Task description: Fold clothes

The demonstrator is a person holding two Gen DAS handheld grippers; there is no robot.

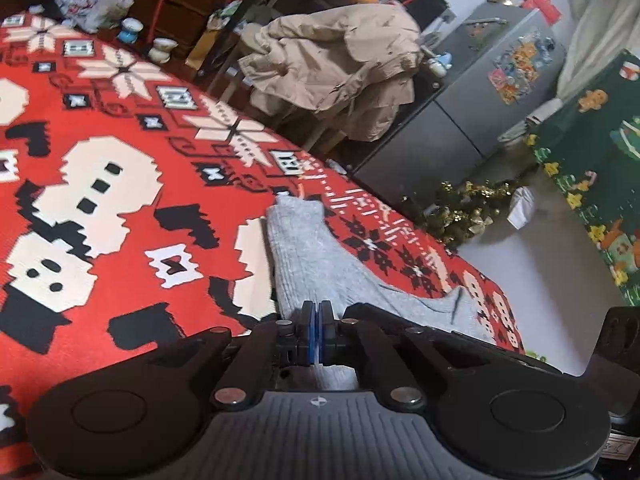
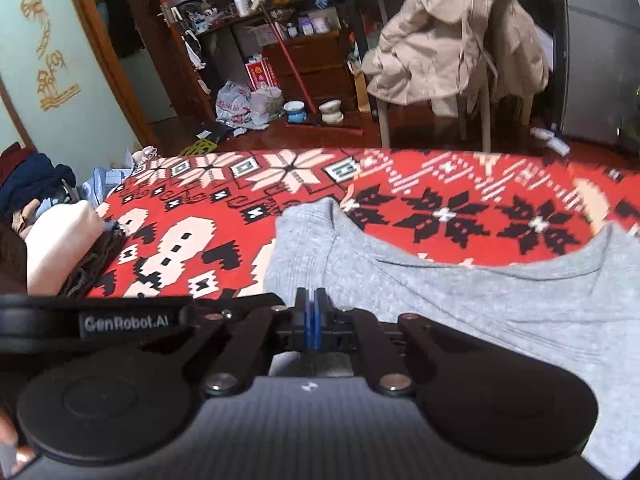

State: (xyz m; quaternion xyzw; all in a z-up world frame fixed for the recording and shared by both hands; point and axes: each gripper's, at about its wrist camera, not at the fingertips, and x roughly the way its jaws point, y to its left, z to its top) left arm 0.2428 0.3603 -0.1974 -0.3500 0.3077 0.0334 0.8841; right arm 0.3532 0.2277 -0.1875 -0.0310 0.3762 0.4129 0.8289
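A light grey knit garment (image 2: 460, 304) lies on a red blanket with white and black snowflake and snowman patterns (image 2: 224, 216) that covers the bed. In the right wrist view the grey cloth spreads from the middle of the bed toward its right edge, with one narrower flap reaching up toward the far edge and a curved neckline-like opening showing the red pattern through it. In the left wrist view the same grey cloth (image 1: 312, 256) runs as a long strip away from the tool, close to the bed's right edge.

The left gripper (image 1: 319, 312) has its blue-padded jaws pressed together, with grey fabric directly in front and beneath them; whether cloth is caught between the pads cannot be told. The right gripper (image 2: 311, 300) likewise has its jaws pressed together over the near part of the garment, and a pinch of cloth cannot be confirmed there either.

At the bed's left edge sits a pile of folded cream and brown textiles (image 2: 68, 248). Beyond the far edge, a beige jacket (image 2: 456, 40) hangs over a pale chair, and a grey refrigerator with cartoon stickers (image 1: 516, 92) stands beside it.
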